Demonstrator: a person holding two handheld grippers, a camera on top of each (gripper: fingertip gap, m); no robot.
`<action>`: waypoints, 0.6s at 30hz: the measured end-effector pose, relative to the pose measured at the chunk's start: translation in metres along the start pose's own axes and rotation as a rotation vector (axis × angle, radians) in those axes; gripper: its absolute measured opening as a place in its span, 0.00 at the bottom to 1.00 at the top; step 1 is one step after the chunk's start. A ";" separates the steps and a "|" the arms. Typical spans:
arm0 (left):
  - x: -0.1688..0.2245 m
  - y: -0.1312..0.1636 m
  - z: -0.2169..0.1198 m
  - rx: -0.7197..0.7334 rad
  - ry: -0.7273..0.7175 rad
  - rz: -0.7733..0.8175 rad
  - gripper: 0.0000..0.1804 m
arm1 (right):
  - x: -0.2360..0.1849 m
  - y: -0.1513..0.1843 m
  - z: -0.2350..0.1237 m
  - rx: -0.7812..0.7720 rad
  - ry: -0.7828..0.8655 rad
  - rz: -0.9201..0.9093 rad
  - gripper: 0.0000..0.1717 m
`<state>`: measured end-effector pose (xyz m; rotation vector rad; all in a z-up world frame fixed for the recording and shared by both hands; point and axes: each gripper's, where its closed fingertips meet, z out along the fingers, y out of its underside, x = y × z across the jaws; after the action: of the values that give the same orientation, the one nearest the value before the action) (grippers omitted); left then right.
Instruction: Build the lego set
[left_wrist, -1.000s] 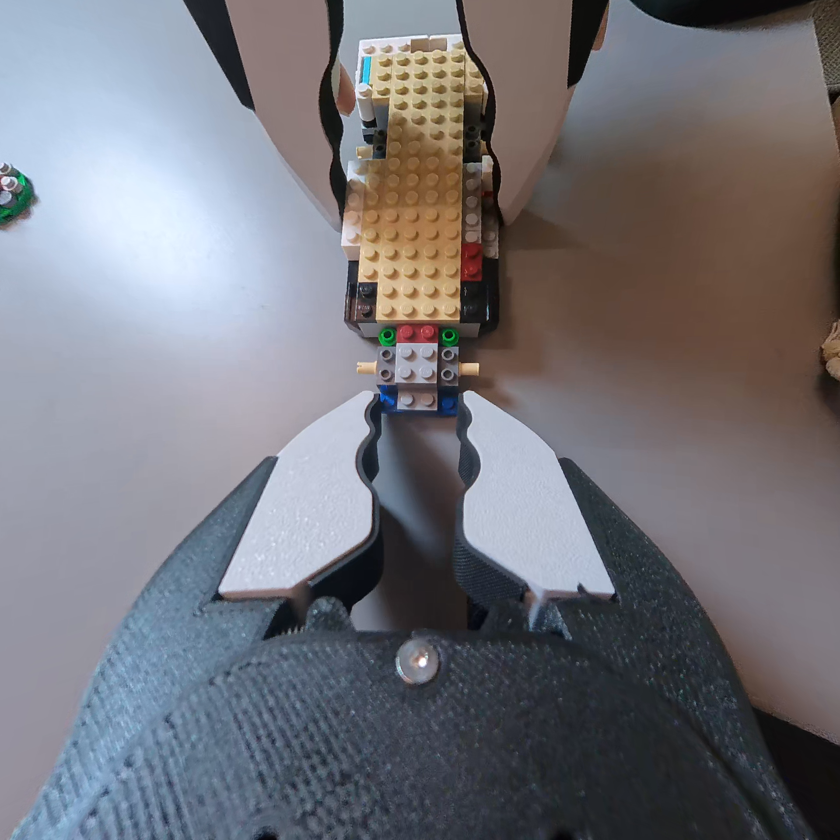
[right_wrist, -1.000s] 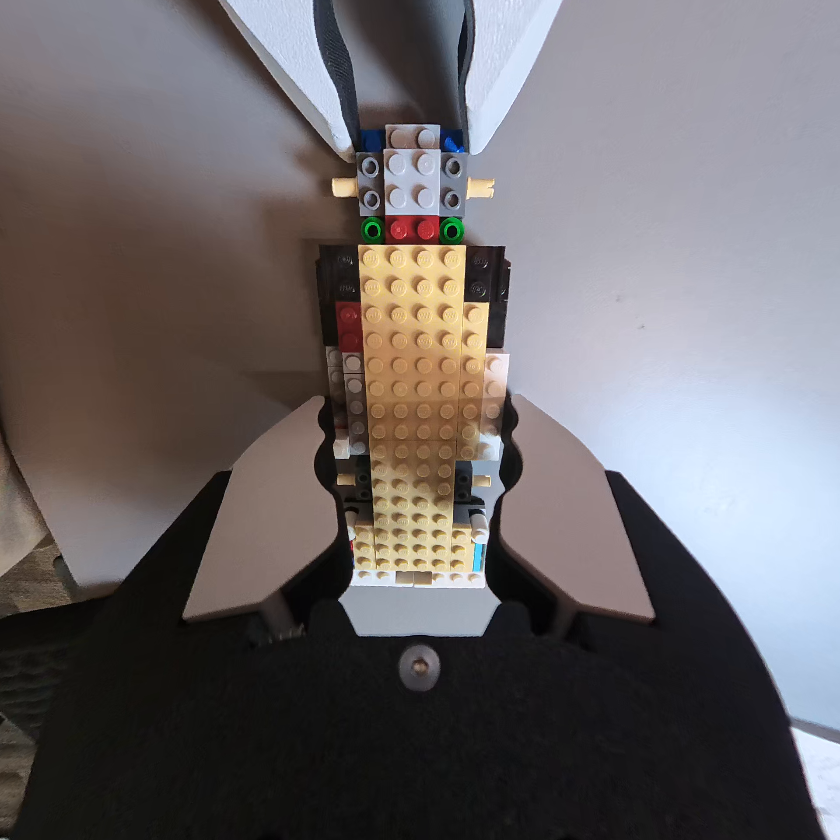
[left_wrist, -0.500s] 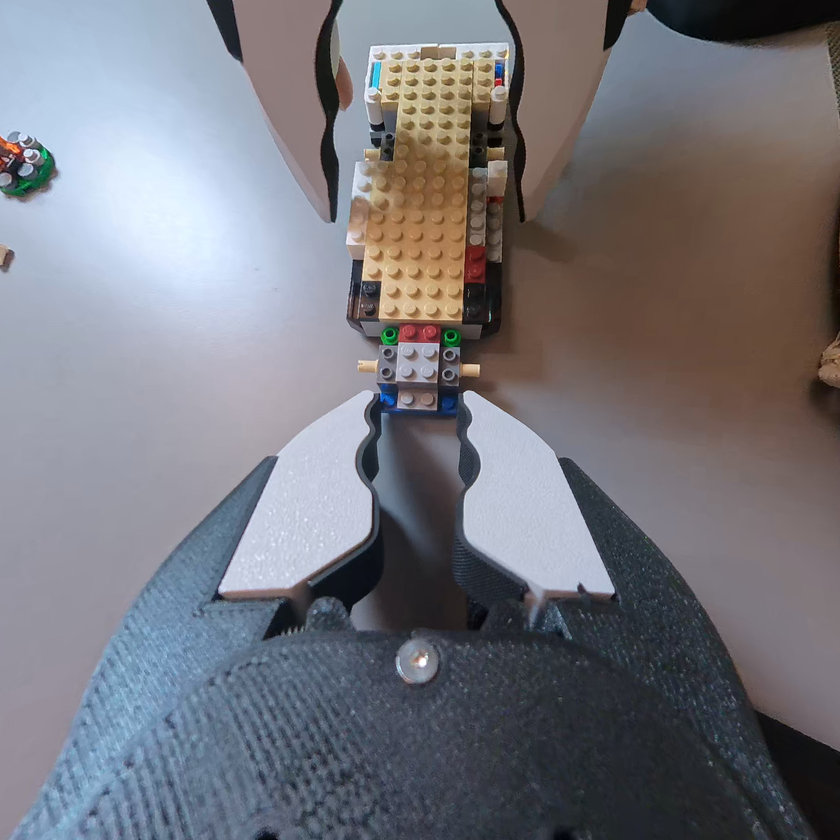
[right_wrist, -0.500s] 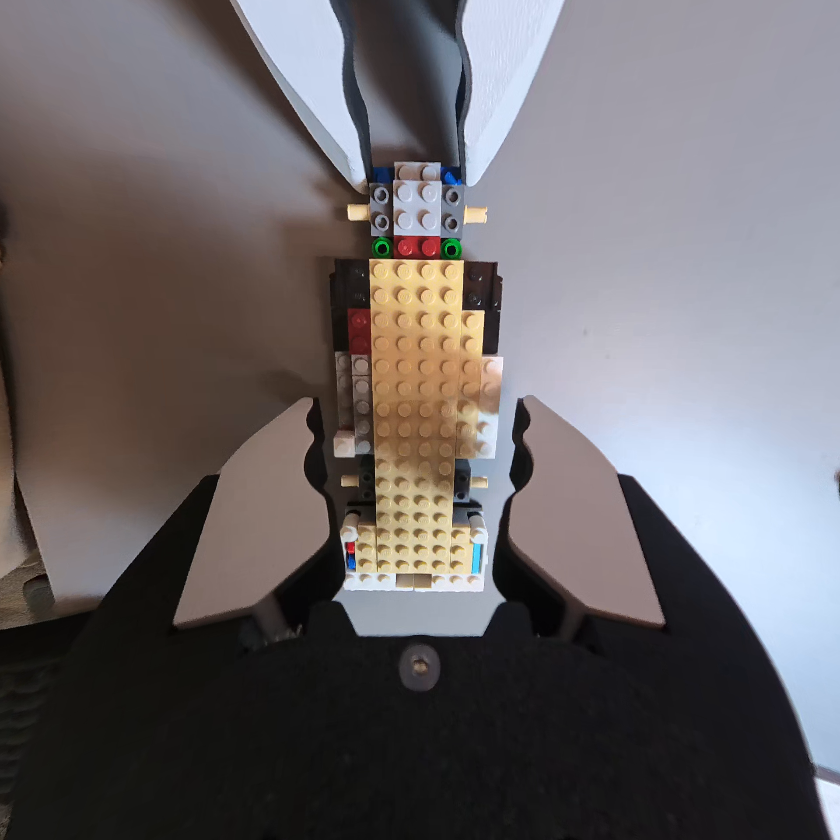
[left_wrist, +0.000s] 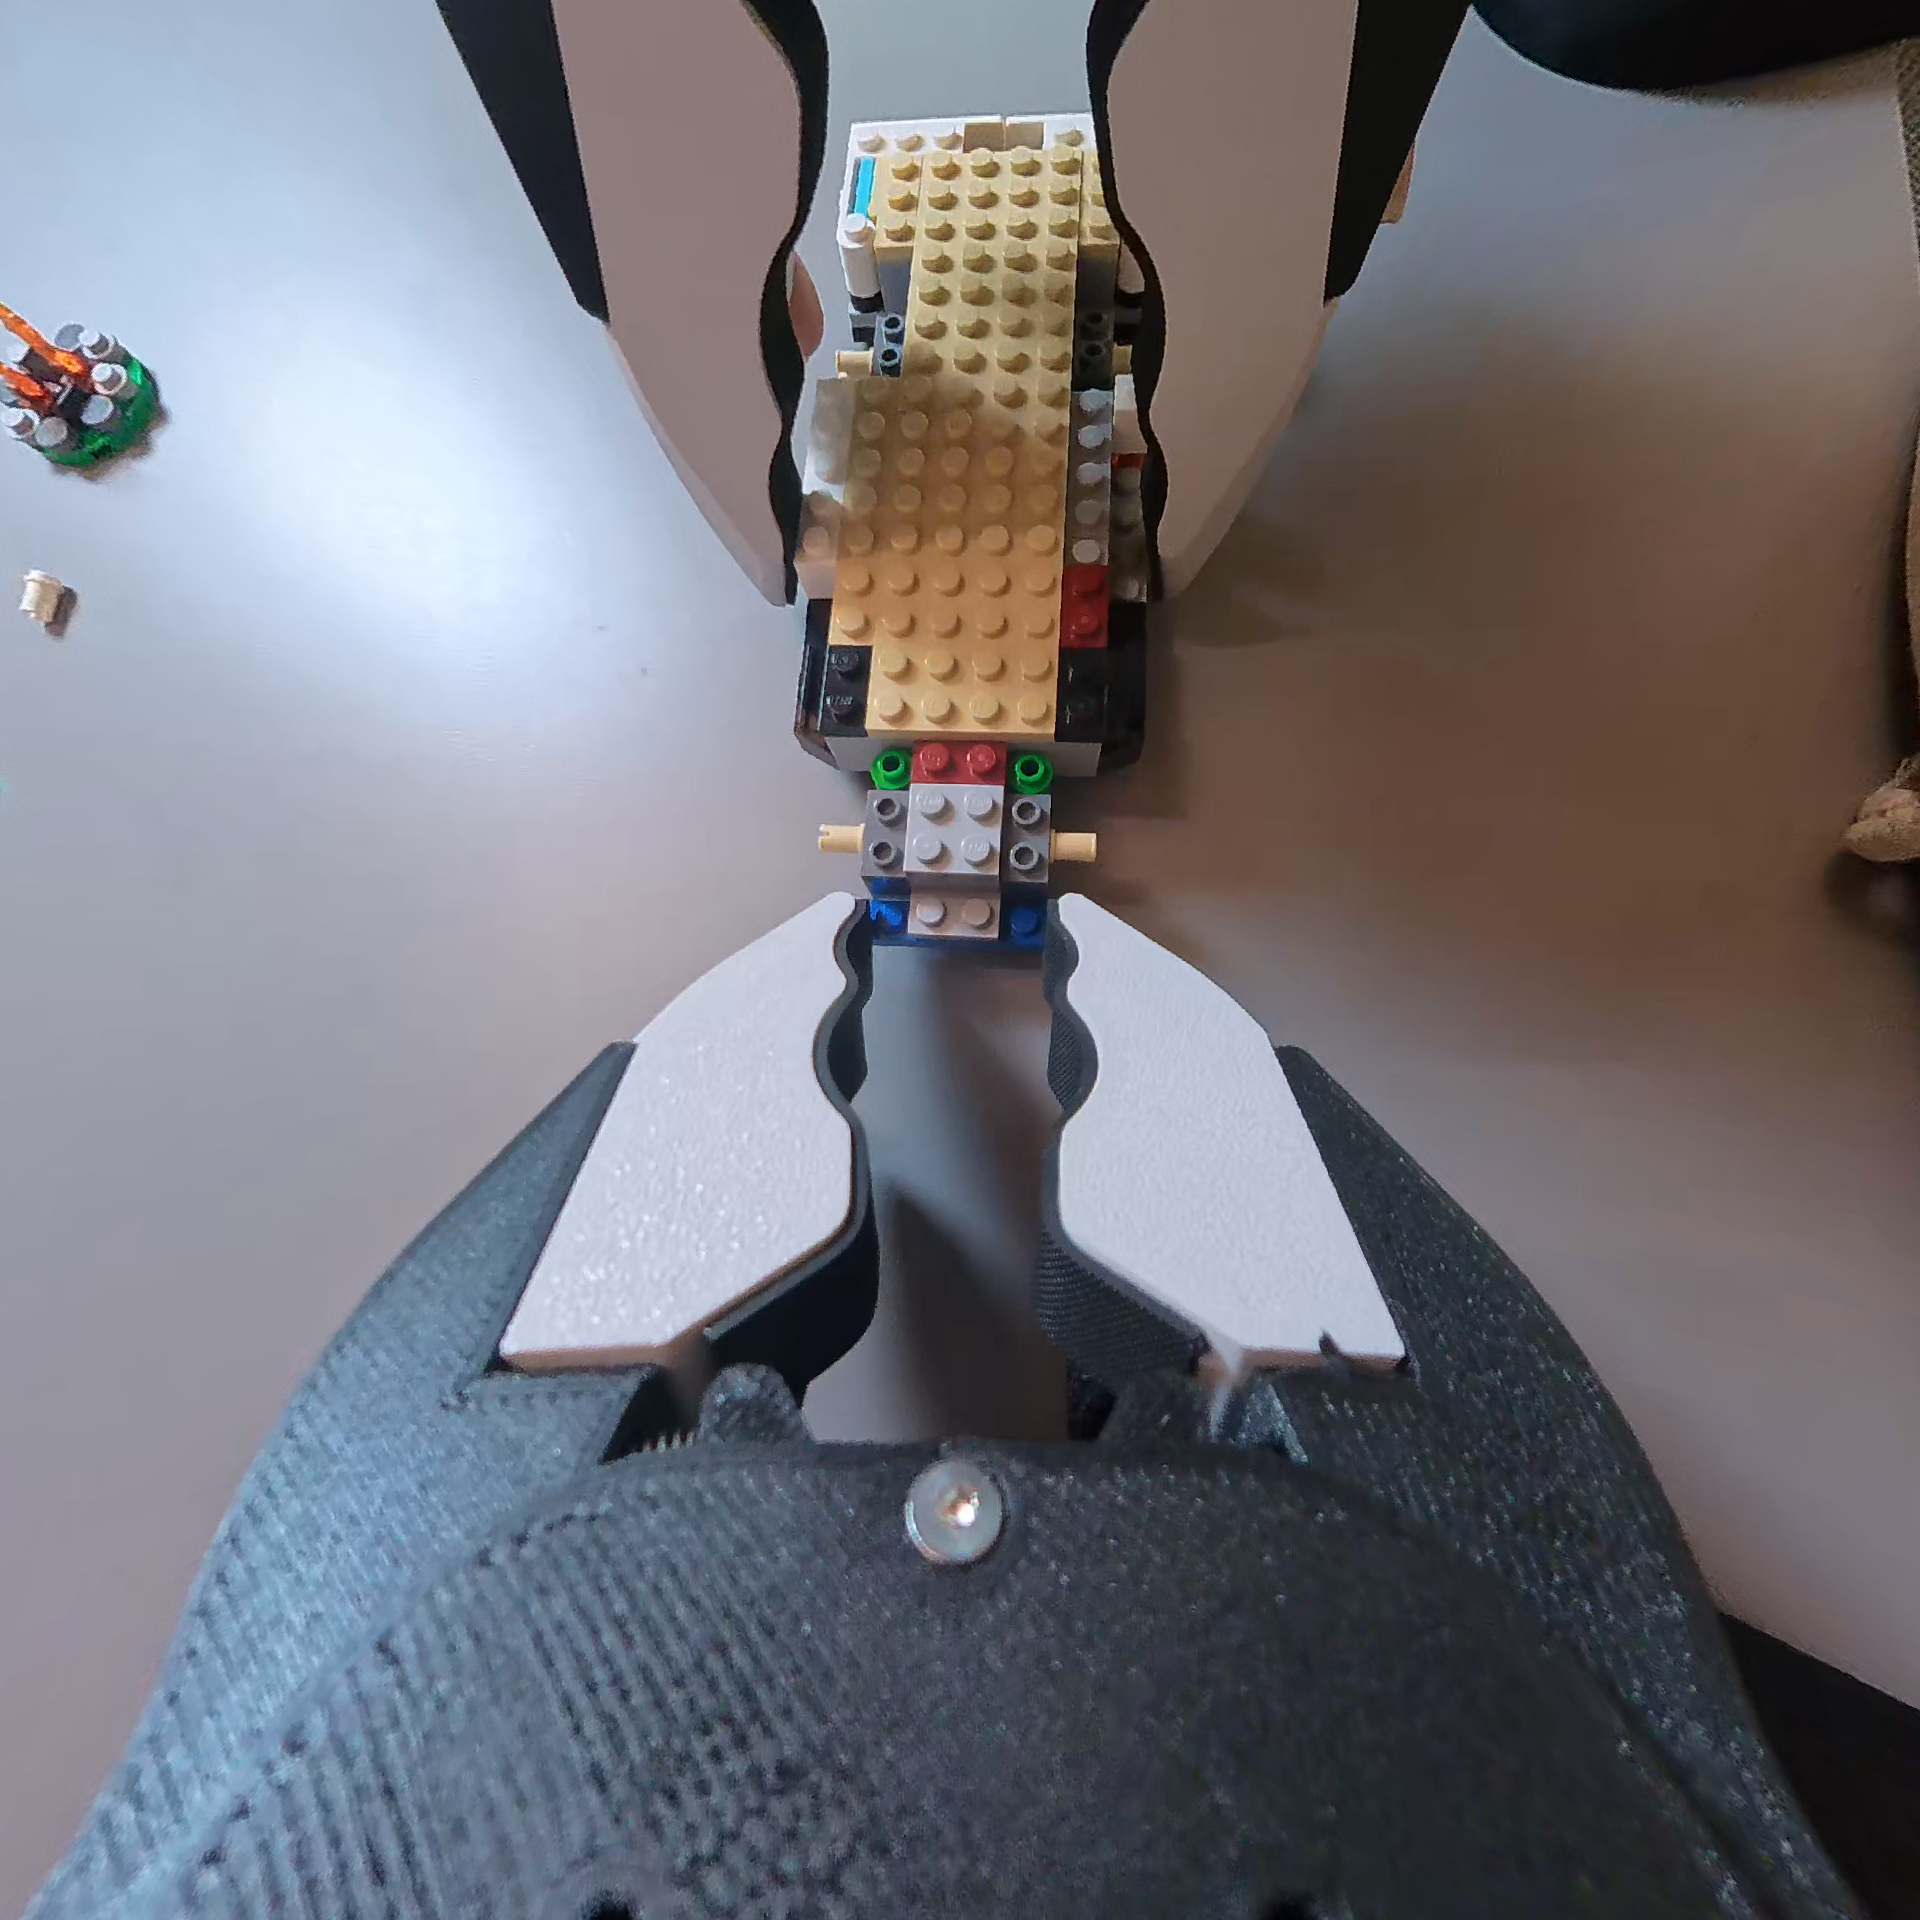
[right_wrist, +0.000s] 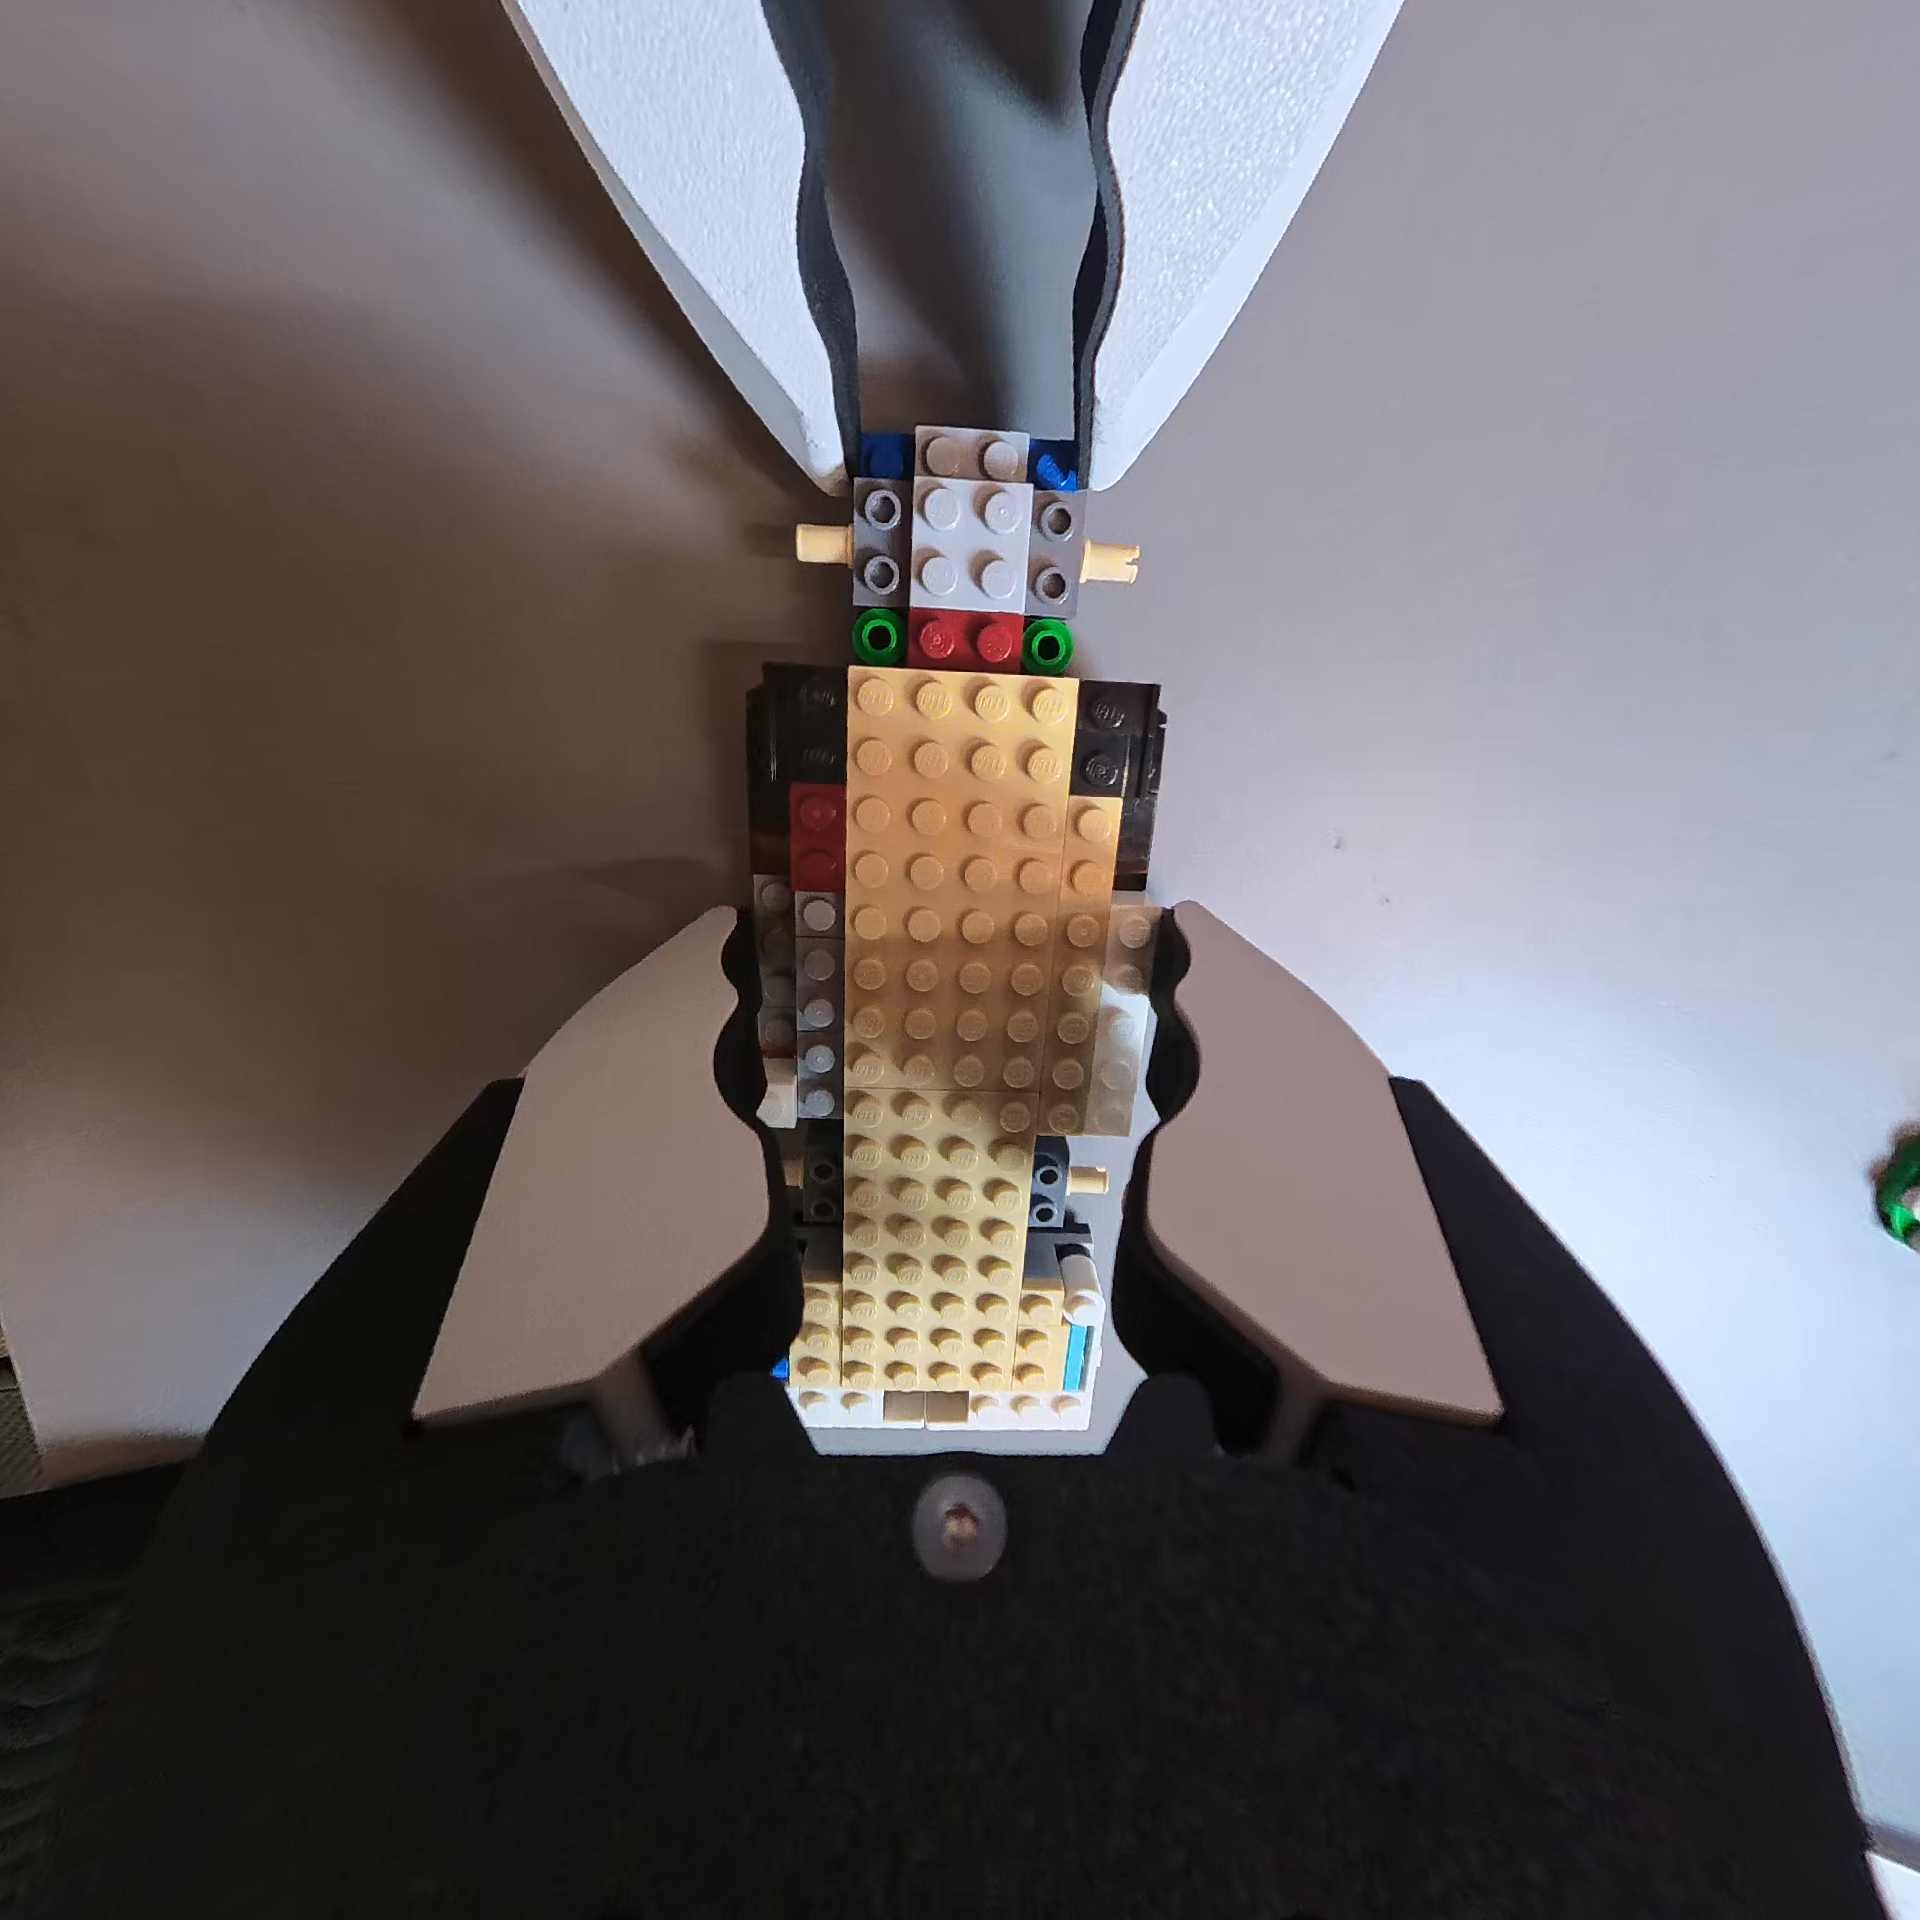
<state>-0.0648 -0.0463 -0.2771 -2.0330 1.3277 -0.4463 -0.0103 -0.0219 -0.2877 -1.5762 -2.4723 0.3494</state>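
1. A long brick model (left_wrist: 966, 499) with a tan studded top lies flat on the grey table (left_wrist: 416, 831), stretched between the two grippers.
2. The left gripper (left_wrist: 958, 925) pinches the model's narrow blue-and-grey end, a fingertip touching each side.
3. The right gripper (right_wrist: 956, 935) straddles the model's wide end; its pads lie against both flanks there, pinching it.
4. A small green round piece (left_wrist: 88, 410) with grey studs and orange bits sits well apart, on the table's left.
5. A tiny pale piece (left_wrist: 47, 601) lies near it.
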 end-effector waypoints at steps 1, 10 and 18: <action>0.000 0.000 0.000 0.002 -0.001 0.000 0.17 | 0.000 0.000 0.000 0.004 -0.001 0.001 0.42; 0.000 -0.006 -0.005 0.032 0.010 -0.031 0.17 | 0.000 -0.005 -0.003 0.079 -0.004 0.017 0.44; 0.002 -0.003 -0.003 0.022 0.015 -0.037 0.17 | 0.002 -0.004 -0.019 0.134 0.097 0.017 0.45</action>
<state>-0.0637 -0.0483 -0.2727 -2.0423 1.2905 -0.4916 -0.0090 -0.0194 -0.2679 -1.5243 -2.3132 0.4211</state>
